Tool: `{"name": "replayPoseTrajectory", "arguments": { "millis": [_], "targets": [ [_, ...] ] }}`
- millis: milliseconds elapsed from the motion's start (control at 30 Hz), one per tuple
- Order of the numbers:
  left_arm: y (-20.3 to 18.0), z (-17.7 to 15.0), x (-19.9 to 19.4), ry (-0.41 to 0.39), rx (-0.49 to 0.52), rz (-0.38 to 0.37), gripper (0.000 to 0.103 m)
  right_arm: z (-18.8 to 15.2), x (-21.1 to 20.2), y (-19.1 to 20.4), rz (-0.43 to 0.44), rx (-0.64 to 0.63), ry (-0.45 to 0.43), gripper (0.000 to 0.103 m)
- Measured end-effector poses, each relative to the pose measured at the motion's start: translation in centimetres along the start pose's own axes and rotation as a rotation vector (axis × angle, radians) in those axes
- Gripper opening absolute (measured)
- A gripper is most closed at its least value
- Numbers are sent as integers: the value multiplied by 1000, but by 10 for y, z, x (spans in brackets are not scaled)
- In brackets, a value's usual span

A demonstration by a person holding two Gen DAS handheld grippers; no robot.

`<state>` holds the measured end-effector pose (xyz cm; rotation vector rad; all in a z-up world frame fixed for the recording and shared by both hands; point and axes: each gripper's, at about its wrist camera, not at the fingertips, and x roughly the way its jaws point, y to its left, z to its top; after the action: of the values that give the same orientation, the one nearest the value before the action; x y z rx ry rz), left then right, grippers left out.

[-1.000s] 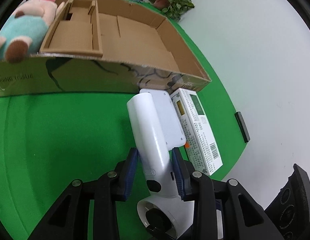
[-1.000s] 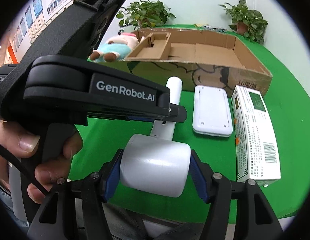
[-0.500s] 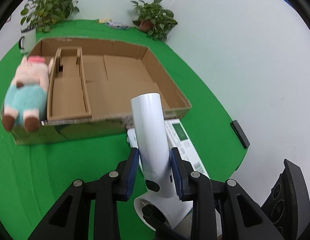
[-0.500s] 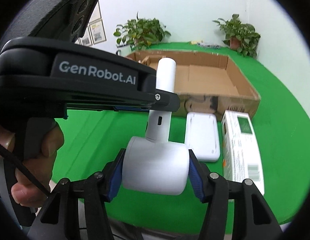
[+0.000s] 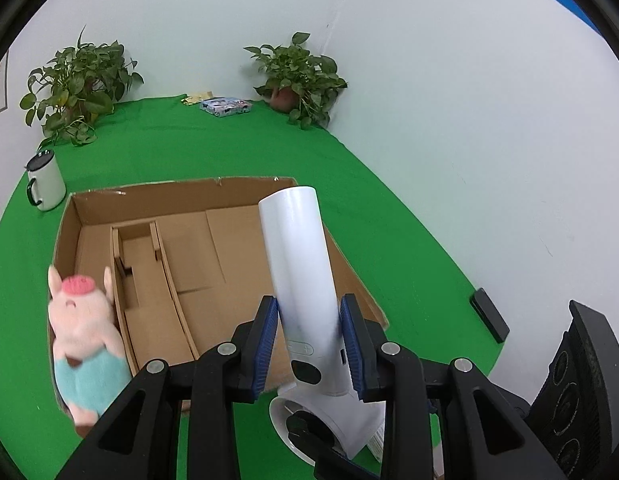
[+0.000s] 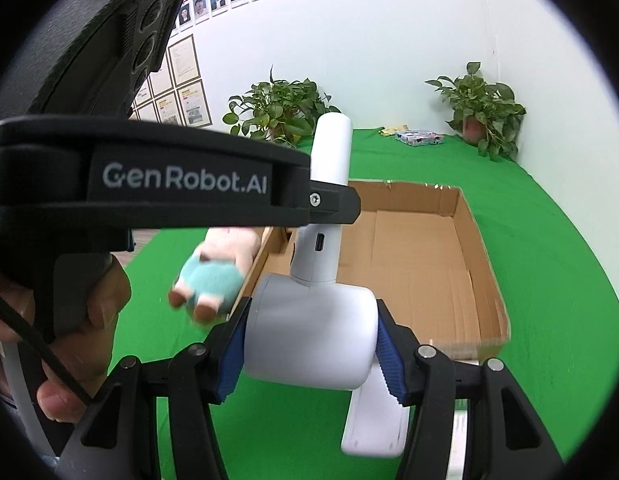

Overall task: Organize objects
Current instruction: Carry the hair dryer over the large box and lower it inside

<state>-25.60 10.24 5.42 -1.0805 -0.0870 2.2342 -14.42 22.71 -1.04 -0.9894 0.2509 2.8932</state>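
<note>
Both grippers hold one white hair dryer in the air in front of the open cardboard box [image 5: 229, 216]. My left gripper [image 5: 309, 340] is shut on the dryer's handle [image 5: 299, 264], which points up and away. My right gripper [image 6: 309, 344] is shut on the dryer's barrel [image 6: 313, 340]; the handle [image 6: 329, 168] rises behind the left gripper's body. A plush pig [image 5: 83, 332] in teal trousers lies on the box's left rim, also in the right wrist view [image 6: 213, 272]. The box [image 6: 461, 264] holds a cardboard insert [image 5: 149, 280].
A green cloth covers the table [image 5: 389, 220]. A white flat device [image 6: 373, 420] lies below the dryer. A white mug [image 5: 45, 184], two potted plants [image 5: 81, 88] [image 5: 297, 72] and a small colourful packet [image 5: 225, 106] stand at the back. A black object [image 5: 489, 314] lies at the right edge.
Both grippers have lifted the hair dryer up off the table and tilted its handle upward. The box now sits lower in both views and the white device and carton have dropped mostly out of sight.
</note>
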Motion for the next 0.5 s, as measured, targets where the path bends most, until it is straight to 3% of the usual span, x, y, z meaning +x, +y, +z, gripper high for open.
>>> {"name": "replayPoseTrajectory", "arguments": {
  "millis": [233, 500],
  "targets": [
    [34, 40, 65, 110, -67, 35, 30, 30, 58, -31, 50, 26, 137, 56],
    [83, 15, 151, 288, -182, 78, 30, -4, 136, -64, 154, 131, 345, 56]
  ]
}}
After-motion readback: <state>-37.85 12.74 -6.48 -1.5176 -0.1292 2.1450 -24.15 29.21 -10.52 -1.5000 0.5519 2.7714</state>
